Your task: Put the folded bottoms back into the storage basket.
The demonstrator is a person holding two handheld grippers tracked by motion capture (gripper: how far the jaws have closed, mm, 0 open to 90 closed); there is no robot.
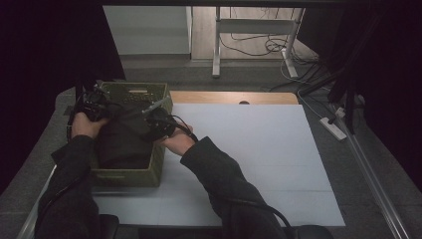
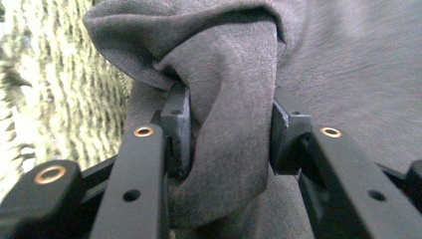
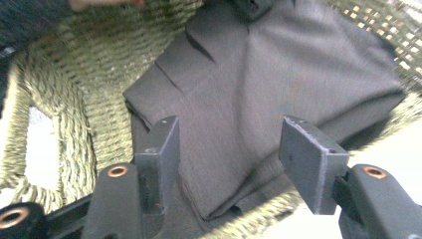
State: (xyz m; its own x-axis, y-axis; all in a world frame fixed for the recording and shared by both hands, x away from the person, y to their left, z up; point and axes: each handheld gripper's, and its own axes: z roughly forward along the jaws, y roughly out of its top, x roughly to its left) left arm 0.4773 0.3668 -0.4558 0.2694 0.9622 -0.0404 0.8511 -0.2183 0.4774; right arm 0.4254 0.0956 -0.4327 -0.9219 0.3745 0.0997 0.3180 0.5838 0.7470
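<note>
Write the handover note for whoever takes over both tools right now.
Left tool: shut on a bunched fold of the dark grey cloth.
Right tool: open, pads clear of the cloth lying between them.
Cloth: folded, lying in the green woven basket at the table's left edge.
Done: cloth is in the basket.
Left: release the left tool's fold, then probably lift both tools out.

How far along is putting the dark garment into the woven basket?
Done: the folded dark garment already lies inside the green woven basket. In hand: the left claw pinches a fold of it, while the right claw stands open above the cloth. Left: letting go on the left and pulling both hands out.
</note>
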